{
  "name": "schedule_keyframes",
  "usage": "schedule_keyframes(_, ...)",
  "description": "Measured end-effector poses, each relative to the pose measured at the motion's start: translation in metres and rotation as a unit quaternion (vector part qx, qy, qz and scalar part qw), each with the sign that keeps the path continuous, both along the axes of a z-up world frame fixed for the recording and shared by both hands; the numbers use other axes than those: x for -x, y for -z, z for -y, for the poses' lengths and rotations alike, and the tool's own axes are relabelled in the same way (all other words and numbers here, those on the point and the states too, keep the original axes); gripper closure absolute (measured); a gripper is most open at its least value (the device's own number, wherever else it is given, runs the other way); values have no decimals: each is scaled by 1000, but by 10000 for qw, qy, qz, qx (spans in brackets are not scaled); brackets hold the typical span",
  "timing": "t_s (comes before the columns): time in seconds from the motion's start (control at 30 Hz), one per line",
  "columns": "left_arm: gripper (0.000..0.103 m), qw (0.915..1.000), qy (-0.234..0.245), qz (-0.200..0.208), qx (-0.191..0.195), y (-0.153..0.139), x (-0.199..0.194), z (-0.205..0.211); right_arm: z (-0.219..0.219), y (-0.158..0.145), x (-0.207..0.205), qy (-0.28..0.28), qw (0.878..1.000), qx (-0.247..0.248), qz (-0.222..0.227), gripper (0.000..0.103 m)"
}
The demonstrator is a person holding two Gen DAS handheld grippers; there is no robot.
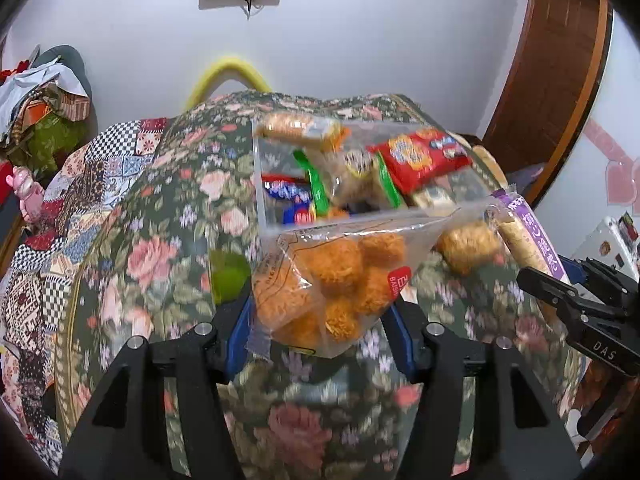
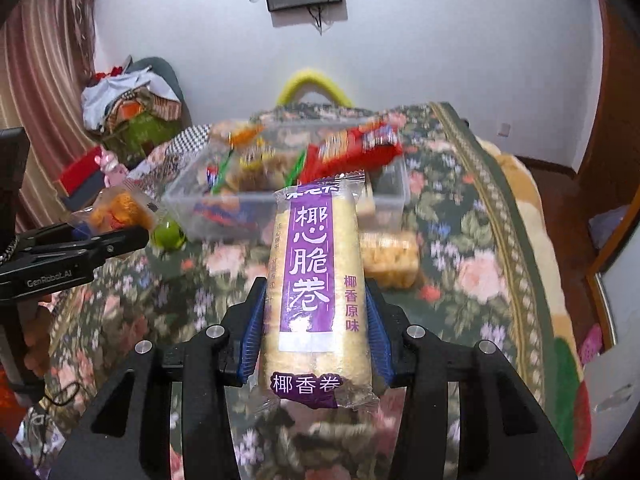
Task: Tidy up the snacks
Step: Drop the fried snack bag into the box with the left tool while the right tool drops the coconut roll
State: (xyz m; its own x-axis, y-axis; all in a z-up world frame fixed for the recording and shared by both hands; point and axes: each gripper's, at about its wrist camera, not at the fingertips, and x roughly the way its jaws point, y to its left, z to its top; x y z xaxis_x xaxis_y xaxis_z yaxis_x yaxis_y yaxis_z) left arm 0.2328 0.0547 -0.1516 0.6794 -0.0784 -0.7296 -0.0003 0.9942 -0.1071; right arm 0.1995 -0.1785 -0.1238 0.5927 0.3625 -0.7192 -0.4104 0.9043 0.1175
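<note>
My left gripper (image 1: 320, 312) is shut on a clear bag of orange puffed balls (image 1: 332, 280) and holds it above the floral cloth, just in front of a clear plastic box (image 1: 258, 184) filled with several snack packs. My right gripper (image 2: 316, 320) is shut on a long purple-labelled pack of coconut rolls (image 2: 316, 280), held up in front of the same box (image 2: 182, 196). A red snack pack (image 2: 352, 148) lies on top of the box. The right gripper also shows in the left wrist view (image 1: 560, 292), and the left gripper in the right wrist view (image 2: 120, 236).
A pale yellow snack pack (image 2: 390, 258) lies on the floral cloth (image 2: 480, 240) right of the roll pack. A green round thing (image 2: 170, 234) sits left of the box. A pile of clothes (image 2: 128, 100) stands at back left, a wooden door at right.
</note>
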Motion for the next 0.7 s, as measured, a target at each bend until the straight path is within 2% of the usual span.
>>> schedule_keyframes(0.3,45,9997,-170,147,-53,-9,-43,-9,-17,-14,-40,-6,9994,-81,322,61)
schedule_keyframes(0.7,45,9995,-286,151,-69,-1,-85,-14,-50,-8,-93,-230,9989,46,398,61)
